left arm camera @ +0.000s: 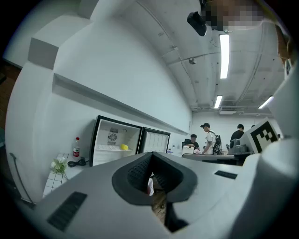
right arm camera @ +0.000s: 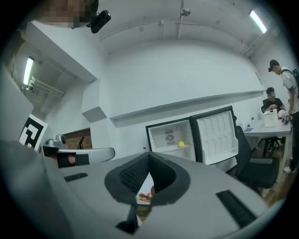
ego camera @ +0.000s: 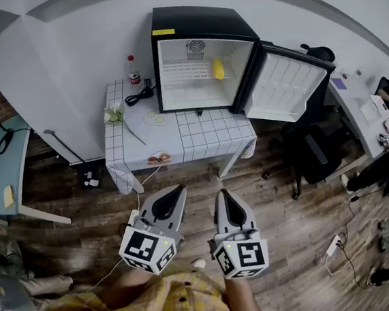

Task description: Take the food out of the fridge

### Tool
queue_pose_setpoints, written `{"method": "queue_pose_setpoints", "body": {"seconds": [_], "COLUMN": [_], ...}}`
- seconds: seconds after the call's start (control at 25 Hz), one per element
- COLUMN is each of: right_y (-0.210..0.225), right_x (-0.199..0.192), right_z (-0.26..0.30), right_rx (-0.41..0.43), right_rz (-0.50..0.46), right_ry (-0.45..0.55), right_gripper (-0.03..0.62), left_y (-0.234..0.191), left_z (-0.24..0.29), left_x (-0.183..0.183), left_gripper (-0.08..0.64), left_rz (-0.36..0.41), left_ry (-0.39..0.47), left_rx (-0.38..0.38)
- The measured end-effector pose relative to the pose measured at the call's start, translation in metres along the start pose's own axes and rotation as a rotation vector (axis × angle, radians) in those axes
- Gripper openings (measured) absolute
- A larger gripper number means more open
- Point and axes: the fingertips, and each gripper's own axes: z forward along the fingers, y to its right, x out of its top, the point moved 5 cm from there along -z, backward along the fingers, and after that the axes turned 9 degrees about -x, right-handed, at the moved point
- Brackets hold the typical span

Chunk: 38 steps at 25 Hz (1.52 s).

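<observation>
A black mini fridge (ego camera: pixel 200 56) stands on a white tiled table (ego camera: pixel 203 138), its door (ego camera: pixel 287 85) swung open to the right. A yellow food item (ego camera: pixel 218 68) lies on the upper wire shelf; it also shows in the left gripper view (left arm camera: pixel 124 147) and the right gripper view (right arm camera: pixel 181 144). My left gripper (ego camera: pixel 175 192) and right gripper (ego camera: pixel 226 195) are side by side close to my body, well short of the table. Both point level toward the fridge. Each has its jaws shut with nothing between them.
On the table left of the fridge are a red-capped bottle (ego camera: pixel 133 70), a black cable (ego camera: pixel 140 95) and small flowers (ego camera: pixel 113 114). A small plate (ego camera: pixel 158 159) sits near the table's front edge. A black office chair (ego camera: pixel 311 152) stands right of the table. People work at a desk (ego camera: pixel 364 99) at far right.
</observation>
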Motion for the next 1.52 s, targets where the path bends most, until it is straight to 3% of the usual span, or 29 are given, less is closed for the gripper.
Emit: {"method": "queue_pose_setpoints", "body": {"seconds": [0.56,1.0,1.24,1.52], "right_y": [-0.021,-0.05,-0.081,-0.076], "right_x": [-0.001,-0.005,-0.018,-0.021], "right_z": [0.006,0.013,0.024,0.053], "right_rx": [0.0,-0.101,-0.093,-0.132], "right_rz": [-0.004,-0.006,-0.054,-0.046], "right_ry": [-0.006,0.004,-0.003,-0.018], "right_gripper": [0.006,0.006,0.006,0.006], "left_y": [-0.02,-0.071,-0.099,-0.116], "left_z": [-0.013,-0.05,-0.064,-0.05], "left_x": [0.001,-0.001,-0.01,-0.007], "left_gripper": [0.005,0.005,0.005,0.005], "left_rz": [0.004,-0.01,-0.036,-0.004], "left_ry": [-0.009,-0.009,-0.011,-0.007], "left_rx": [-0.012,-0.006,0.004,-0.008]}}
